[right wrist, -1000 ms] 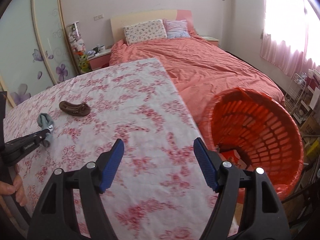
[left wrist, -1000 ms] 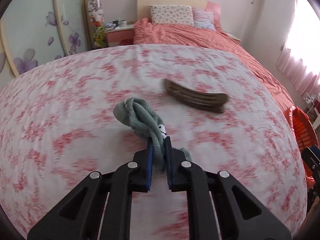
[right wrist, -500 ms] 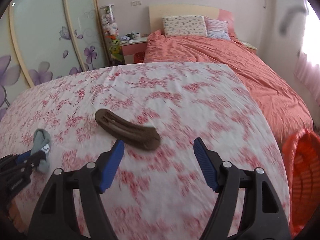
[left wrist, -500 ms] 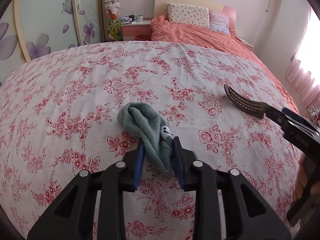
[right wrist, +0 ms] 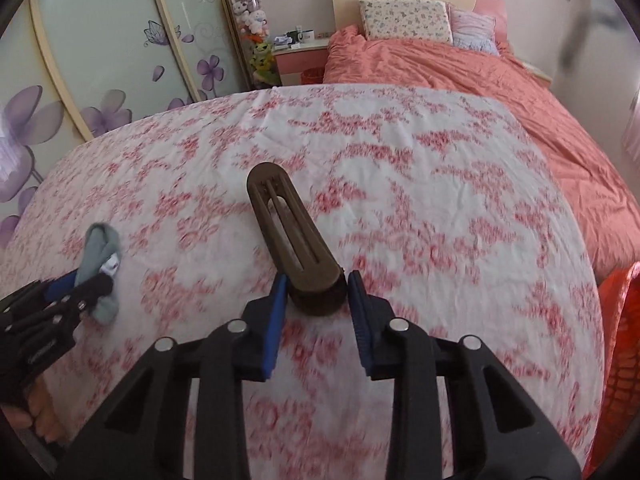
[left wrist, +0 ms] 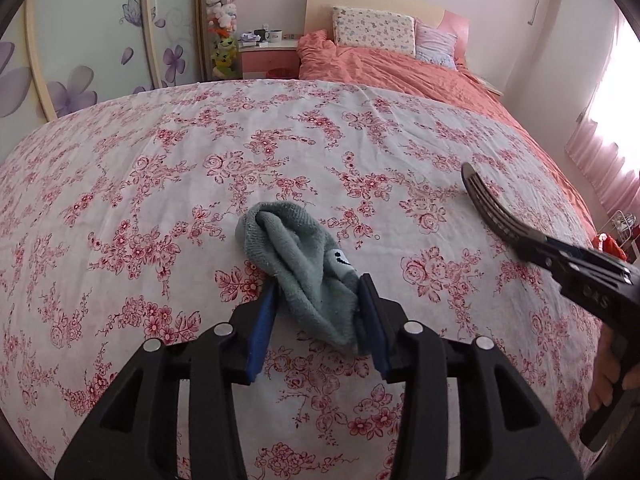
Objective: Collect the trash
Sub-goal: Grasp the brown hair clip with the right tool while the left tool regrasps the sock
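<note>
Sock (left wrist: 304,268) mid-table (left wrist: 160,168); basket (right wrist: 620,344) off right edge.

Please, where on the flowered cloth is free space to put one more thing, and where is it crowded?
Free: the wide stretch of flowered cloth beyond the grey sock, toward the orange bed, and the cloth left of the sock. Crowded: the near middle, where the left gripper straddles the sock and the right gripper straddles the brown slotted piece.

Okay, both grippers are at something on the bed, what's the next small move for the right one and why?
Probably close the right gripper the rest of the way on the brown comb-like piece. Its near end sits between the blue fingers, but a gap shows beside the right one, so lifting now could drop it. The orange basket waits to the right.
</note>
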Tool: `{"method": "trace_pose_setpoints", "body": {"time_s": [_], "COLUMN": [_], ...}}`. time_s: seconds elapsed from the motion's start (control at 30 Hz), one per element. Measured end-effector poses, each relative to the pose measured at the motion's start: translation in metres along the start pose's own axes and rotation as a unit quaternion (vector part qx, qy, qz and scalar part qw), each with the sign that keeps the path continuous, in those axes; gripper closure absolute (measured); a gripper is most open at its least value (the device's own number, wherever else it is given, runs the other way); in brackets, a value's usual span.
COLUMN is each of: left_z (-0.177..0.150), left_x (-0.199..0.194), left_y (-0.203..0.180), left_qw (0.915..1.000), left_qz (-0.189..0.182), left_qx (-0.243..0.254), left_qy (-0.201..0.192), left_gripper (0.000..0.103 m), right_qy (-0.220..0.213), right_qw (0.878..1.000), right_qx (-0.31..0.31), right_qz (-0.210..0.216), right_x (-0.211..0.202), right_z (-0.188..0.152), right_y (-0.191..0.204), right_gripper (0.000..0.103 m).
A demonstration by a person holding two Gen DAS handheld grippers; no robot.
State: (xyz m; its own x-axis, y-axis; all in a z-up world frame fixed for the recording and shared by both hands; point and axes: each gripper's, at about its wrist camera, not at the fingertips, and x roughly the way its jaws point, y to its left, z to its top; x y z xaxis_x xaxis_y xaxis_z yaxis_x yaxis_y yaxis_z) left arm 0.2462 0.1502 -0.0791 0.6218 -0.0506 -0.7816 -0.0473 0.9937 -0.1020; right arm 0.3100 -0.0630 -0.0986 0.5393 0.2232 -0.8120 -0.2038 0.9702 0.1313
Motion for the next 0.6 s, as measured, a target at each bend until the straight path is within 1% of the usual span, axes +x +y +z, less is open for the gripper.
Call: {"method": "trace_pose_setpoints", "body": {"time_s": [0.03, 0.07, 0.1, 0.13, 0.17, 0.2, 0.23, 0.3, 0.33, 0.37, 0.4, 0.43, 0.47, 0.5, 0.53, 0.6], "left_z": [0.0, -0.001, -0.001, -0.001, -0.001, -0.001, 0.0, 0.001, 0.002, 0.003, 0.003, 0.004, 0.004, 0.004, 0.004, 0.001], "left_x": [0.0, -0.001, -0.001, -0.001, -0.001, -0.001, -0.001, 0.001, 0.003, 0.004, 0.005, 0.006, 0.006, 0.006, 0.006, 0.004], "left_y": [0.0, 0.001, 0.001, 0.001, 0.0, 0.0, -0.001, -0.004, -0.005, -0.007, -0.009, -0.01, -0.011, -0.014, -0.017, -0.023], "left_qw": [1.0, 1.0, 1.0, 1.0, 1.0, 0.9999, 0.9999, 0.9999, 1.0, 1.0, 1.0, 1.0, 1.0, 0.9999, 0.9999, 0.9996], "left_qz": [0.0, 0.0, 0.0, 0.0, -0.001, -0.002, -0.002, -0.001, 0.002, 0.007, 0.009, 0.01, 0.009, 0.006, 0.004, -0.013], "left_qx": [-0.002, -0.003, -0.006, -0.008, -0.01, -0.011, -0.012, -0.01, -0.008, -0.005, -0.003, -0.001, 0.001, 0.007, 0.013, 0.025], "left_qy": [0.0, 0.0, 0.001, 0.002, 0.003, 0.003, 0.002, 0.003, 0.003, 0.002, 0.002, 0.001, -0.001, -0.004, -0.004, -0.004], "left_gripper": [0.056, 0.053, 0.05, 0.048, 0.043, 0.039, 0.038, 0.036, 0.036, 0.036, 0.036, 0.036, 0.041, 0.051, 0.055, 0.069], "right_qy": [-0.001, -0.006, -0.009, -0.014, -0.015, -0.013, -0.011, -0.015, -0.017, -0.018, -0.019, -0.019, -0.02, -0.022, -0.023, -0.023], "right_qw": [1.0, 1.0, 1.0, 1.0, 1.0, 1.0, 1.0, 0.999, 0.999, 0.998, 0.998, 0.998, 0.998, 0.997, 0.996, 0.995], "right_qx": [0.0, 0.002, 0.002, 0.005, 0.007, 0.01, 0.012, 0.004, -0.002, -0.011, -0.017, -0.017, -0.014, -0.008, 0.0, 0.033], "right_qz": [-0.001, -0.005, -0.011, -0.017, -0.018, -0.016, -0.017, -0.032, -0.041, -0.052, -0.051, -0.053, -0.057, -0.069, -0.081, -0.089], "right_x": [-0.002, -0.002, -0.001, 0.0, 0.002, 0.005, 0.008, 0.012, 0.013, 0.014, 0.012, 0.01, 0.007, 0.002, -0.002, -0.011], "right_z": [-0.002, -0.003, -0.002, -0.001, 0.0, 0.002, 0.004, 0.008, 0.009, 0.008, 0.007, 0.004, 0.001, -0.003, -0.007, -0.017], "right_y": [0.001, 0.002, 0.004, 0.005, 0.005, 0.006, 0.007, 0.011, 0.013, 0.016, 0.018, 0.018, 0.017, 0.014, 0.01, -0.002], "right_gripper": [0.071, 0.068, 0.054, 0.048, 0.045, 0.045, 0.045, 0.045, 0.047, 0.058, 0.064, 0.067, 0.07, 0.071, 0.071, 0.072]}}
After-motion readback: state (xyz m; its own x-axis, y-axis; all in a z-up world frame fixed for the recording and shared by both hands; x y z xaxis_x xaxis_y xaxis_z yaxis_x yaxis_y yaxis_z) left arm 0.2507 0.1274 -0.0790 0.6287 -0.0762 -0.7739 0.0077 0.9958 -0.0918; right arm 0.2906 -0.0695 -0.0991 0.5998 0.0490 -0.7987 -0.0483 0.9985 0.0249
